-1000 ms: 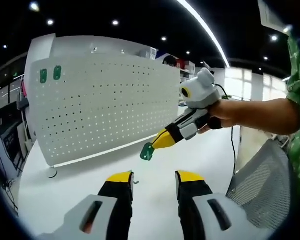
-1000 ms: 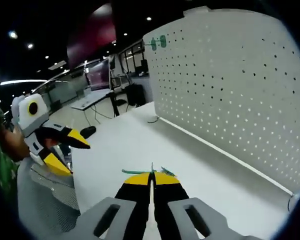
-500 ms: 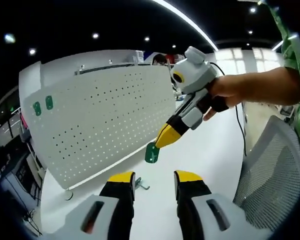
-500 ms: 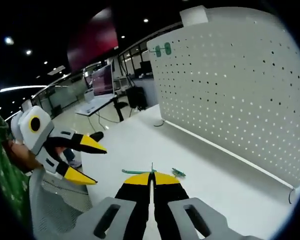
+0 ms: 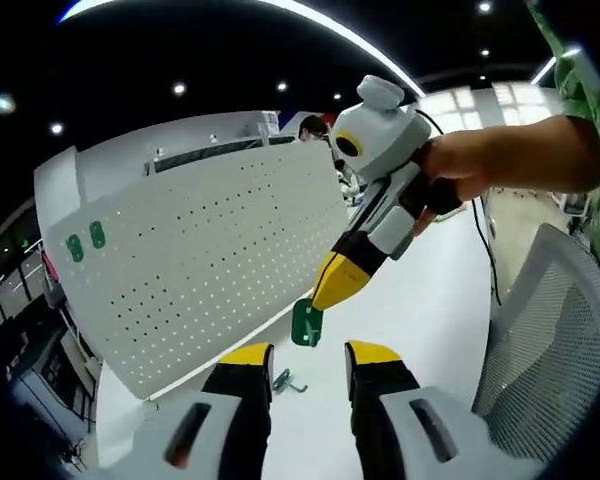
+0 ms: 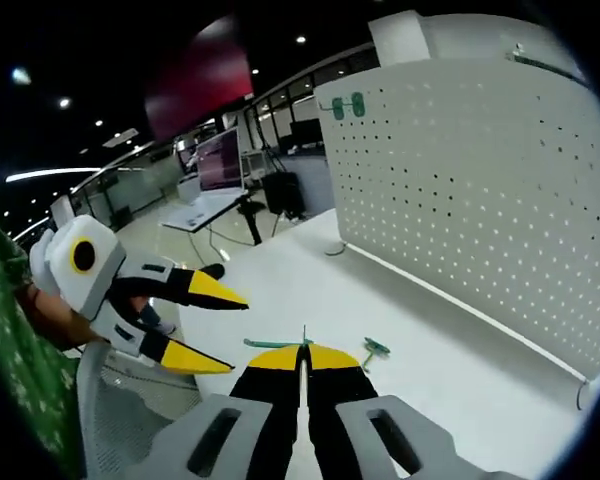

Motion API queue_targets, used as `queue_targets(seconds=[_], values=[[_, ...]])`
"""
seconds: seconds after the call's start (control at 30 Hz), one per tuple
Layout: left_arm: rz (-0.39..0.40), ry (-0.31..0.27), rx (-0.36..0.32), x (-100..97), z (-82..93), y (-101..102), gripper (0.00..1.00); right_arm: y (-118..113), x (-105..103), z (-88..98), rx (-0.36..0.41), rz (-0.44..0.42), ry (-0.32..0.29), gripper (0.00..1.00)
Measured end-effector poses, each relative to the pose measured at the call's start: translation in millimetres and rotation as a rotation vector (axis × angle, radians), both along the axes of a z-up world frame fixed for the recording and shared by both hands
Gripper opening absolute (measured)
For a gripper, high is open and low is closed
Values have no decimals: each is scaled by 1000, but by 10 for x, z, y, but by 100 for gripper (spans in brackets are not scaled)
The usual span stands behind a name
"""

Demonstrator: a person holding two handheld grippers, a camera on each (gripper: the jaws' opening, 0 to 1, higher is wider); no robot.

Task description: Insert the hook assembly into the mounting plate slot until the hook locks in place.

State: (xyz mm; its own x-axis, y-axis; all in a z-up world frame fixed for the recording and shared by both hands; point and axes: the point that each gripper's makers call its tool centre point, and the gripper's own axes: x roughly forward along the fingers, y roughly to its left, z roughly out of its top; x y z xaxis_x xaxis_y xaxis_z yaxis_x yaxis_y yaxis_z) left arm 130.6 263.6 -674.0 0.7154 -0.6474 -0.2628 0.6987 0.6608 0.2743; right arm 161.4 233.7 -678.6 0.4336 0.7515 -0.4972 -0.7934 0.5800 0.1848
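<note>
My right gripper [image 5: 323, 298], held by a hand, comes in from the right and is shut on a small green hook plate [image 5: 306, 324], carried in the air in front of the white pegboard [image 5: 210, 250]. My left gripper [image 5: 308, 357] stands open just below that plate, with nothing between its jaws. In the right gripper view the right gripper [image 6: 302, 353] is shut, and the held green plate [image 6: 272, 344] shows edge-on at its tips. The left gripper [image 6: 235, 333] hangs open at the left. Two green pieces [image 6: 345, 105] sit high on the pegboard [image 6: 480, 200].
A loose green hook [image 5: 288, 381] lies on the white table [image 5: 430, 290] below the grippers, the same hook [image 6: 372, 350] near the right gripper's tips. A grey mesh chair back [image 5: 540, 340] stands at the right. Desks and monitors [image 6: 220, 165] stand beyond the table.
Both views have shifted with the hands. The right gripper now tilts more steeply downward with the green plate, closer above the left jaws. The loose hook on the table has come into view.
</note>
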Motion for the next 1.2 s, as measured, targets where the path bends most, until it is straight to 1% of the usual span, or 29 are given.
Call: queue_targets(seconds=[0.23, 0.3, 0.47, 0.67, 0.87, 1.2], values=[[-5, -45, 13, 39, 70, -30, 25, 57, -45, 99, 24, 6, 16, 0], [-5, -55, 15, 45, 84, -35, 23, 85, -69, 139, 44, 10, 30, 0], [-9, -77, 10, 45, 122, -38, 18, 125, -107, 176, 45, 20, 35, 0], [-14, -83, 4, 34, 131, -43, 16, 169, -156, 212, 43, 30, 42, 0], [-19, -97, 2, 25, 149, -48, 13, 213, -214, 207, 36, 45, 49, 0], [-19, -89, -11, 27, 134, -44, 8, 224, -234, 214, 40, 46, 59, 0]])
